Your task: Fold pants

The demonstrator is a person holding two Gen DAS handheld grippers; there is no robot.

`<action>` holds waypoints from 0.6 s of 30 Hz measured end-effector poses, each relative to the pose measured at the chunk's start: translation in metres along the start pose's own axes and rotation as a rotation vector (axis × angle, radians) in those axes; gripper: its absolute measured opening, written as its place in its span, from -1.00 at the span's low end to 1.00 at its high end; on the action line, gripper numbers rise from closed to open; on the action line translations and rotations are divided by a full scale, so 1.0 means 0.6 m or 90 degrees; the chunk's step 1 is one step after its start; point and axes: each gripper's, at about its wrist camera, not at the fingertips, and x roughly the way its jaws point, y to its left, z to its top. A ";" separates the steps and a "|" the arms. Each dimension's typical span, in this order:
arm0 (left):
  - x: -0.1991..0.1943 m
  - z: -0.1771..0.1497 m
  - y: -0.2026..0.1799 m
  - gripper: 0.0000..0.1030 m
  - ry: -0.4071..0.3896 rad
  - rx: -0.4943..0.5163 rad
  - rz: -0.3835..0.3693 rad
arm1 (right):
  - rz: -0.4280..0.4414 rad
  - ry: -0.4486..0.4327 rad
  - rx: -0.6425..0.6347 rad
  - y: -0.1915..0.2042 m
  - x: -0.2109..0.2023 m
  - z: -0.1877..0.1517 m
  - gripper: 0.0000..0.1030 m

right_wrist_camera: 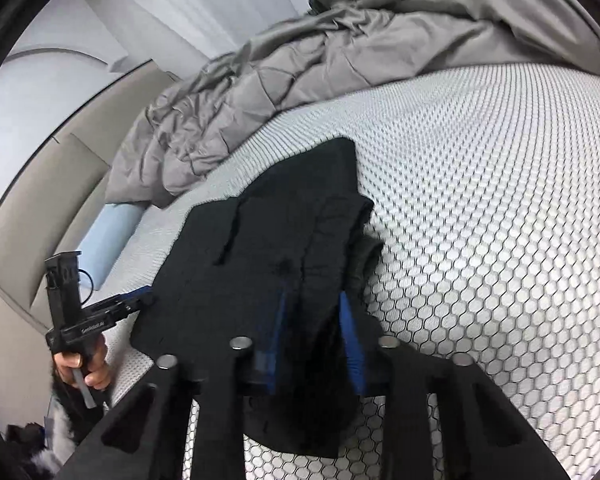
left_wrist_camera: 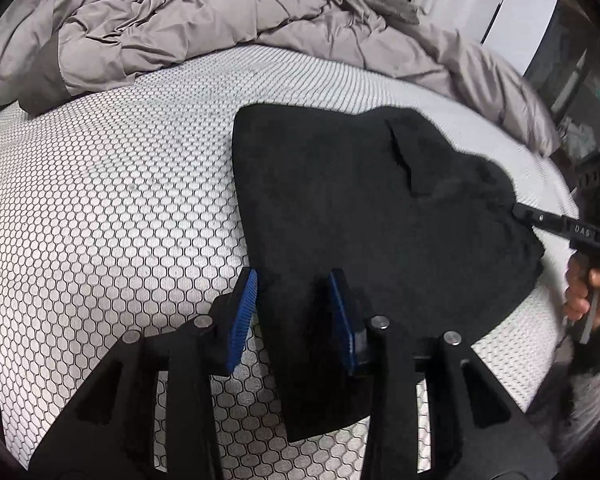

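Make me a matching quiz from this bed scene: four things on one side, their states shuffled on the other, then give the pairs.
Things:
1. black fabric pants
2. grey quilted comforter
3. left gripper
4. right gripper

States:
A. jaws apart, straddling a pants edge
B. heaped at the far side of the bed
C. clamped on bunched black cloth
D. lying on the white honeycomb-patterned mattress

Pairs: 1-D, 2-B, 3-A, 4-C

Soft even light, strong fisheye warping

left claw (left_wrist_camera: 292, 312): black frame, blue ribbed pads, silver pins | right claw (right_wrist_camera: 314, 344): same | hand (left_wrist_camera: 588, 294): bare skin
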 end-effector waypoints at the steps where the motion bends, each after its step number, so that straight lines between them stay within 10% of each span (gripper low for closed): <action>1: 0.000 -0.001 -0.001 -0.37 0.000 0.000 0.002 | -0.013 0.006 -0.006 0.003 0.004 -0.004 -0.69; 7: -0.001 -0.001 -0.001 -0.37 -0.003 -0.008 -0.006 | 0.037 -0.019 -0.025 0.030 -0.045 -0.003 -0.90; 14: -0.010 -0.003 -0.004 -0.37 -0.007 -0.007 0.008 | -0.031 0.027 -0.008 -0.008 -0.023 -0.034 -0.84; 18: -0.045 -0.006 -0.027 -0.36 -0.055 0.006 -0.002 | 0.004 -0.006 -0.026 0.011 -0.064 -0.031 -0.38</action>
